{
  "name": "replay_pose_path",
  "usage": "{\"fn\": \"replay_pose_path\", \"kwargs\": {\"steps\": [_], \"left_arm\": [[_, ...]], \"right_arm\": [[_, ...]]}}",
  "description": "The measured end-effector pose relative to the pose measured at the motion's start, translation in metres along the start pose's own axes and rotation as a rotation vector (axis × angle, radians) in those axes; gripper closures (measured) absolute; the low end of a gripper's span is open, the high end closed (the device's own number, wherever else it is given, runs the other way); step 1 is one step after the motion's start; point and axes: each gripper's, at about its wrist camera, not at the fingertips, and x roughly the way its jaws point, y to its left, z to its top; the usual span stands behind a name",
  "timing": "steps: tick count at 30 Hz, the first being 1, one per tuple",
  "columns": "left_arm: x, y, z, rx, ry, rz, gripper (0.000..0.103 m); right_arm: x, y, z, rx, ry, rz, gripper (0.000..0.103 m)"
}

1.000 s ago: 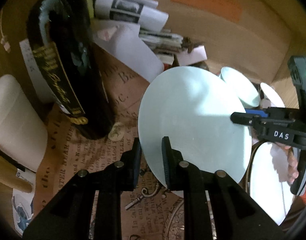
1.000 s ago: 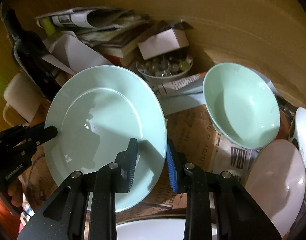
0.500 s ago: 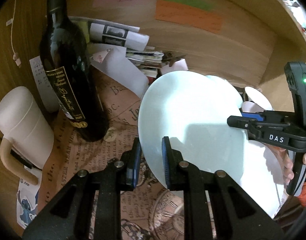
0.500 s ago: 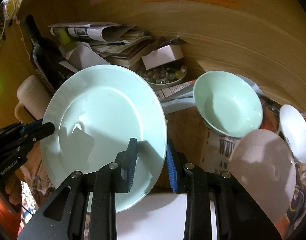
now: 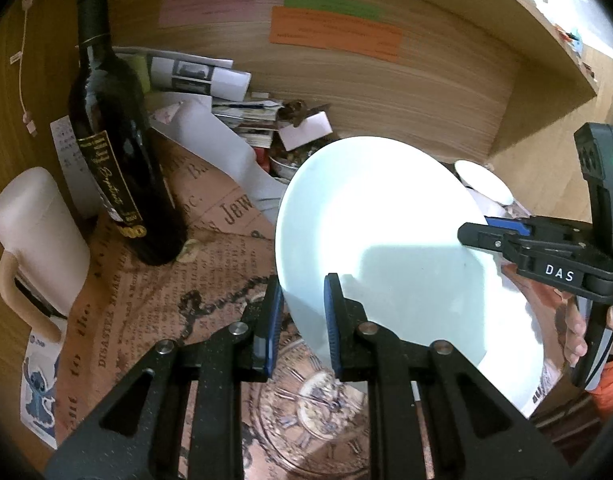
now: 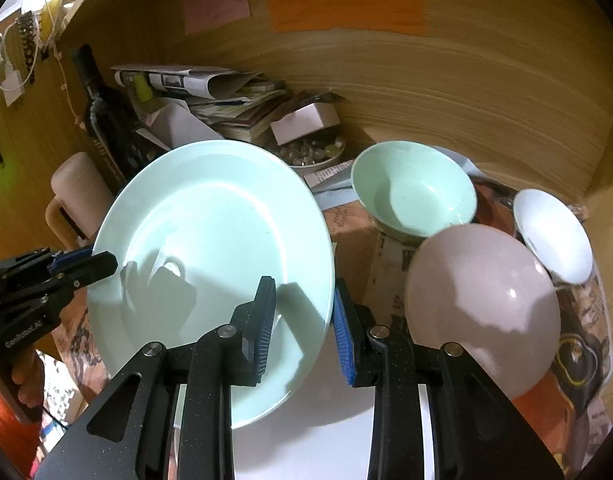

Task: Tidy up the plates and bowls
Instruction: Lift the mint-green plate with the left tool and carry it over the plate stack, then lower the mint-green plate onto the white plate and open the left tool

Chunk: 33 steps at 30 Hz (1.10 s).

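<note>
A pale green plate (image 6: 210, 248) is held in the air, tilted, by both grippers. My left gripper (image 5: 302, 316) is shut on its left rim; the plate (image 5: 386, 248) fills the middle of the left wrist view. My right gripper (image 6: 304, 316) is shut on its right rim. The left gripper also shows at the far left of the right wrist view (image 6: 86, 266). A white plate (image 6: 326, 440) lies below the green one. A green bowl (image 6: 414, 188), a pink bowl (image 6: 482, 312) and a white bowl (image 6: 554, 236) stand to the right.
A dark wine bottle (image 5: 118, 152) and a cream mug (image 5: 34, 232) stand at the left. Stacked papers and books (image 6: 226, 108), a small box (image 6: 306, 120) and a dish of small objects (image 6: 310, 152) sit by the wooden back wall. Printed paper (image 5: 154, 300) covers the surface.
Both grippers have lifted the green plate up and back from the table. The bowls and the white plate below now show more fully.
</note>
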Motion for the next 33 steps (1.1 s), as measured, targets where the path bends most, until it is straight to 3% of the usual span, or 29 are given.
{"fn": "replay_pose_path", "kwargs": {"steps": [13,33], "left_arm": [[-0.006,-0.018,-0.024,0.003,0.047,-0.049,0.085],[0.011,-0.053,-0.049,0.02,0.128,-0.12,0.085]], "right_arm": [[-0.038,0.0,-0.037,0.013,-0.051,-0.02,0.077],[-0.056,-0.019,-0.082,0.073,-0.053,-0.067,0.077]]}}
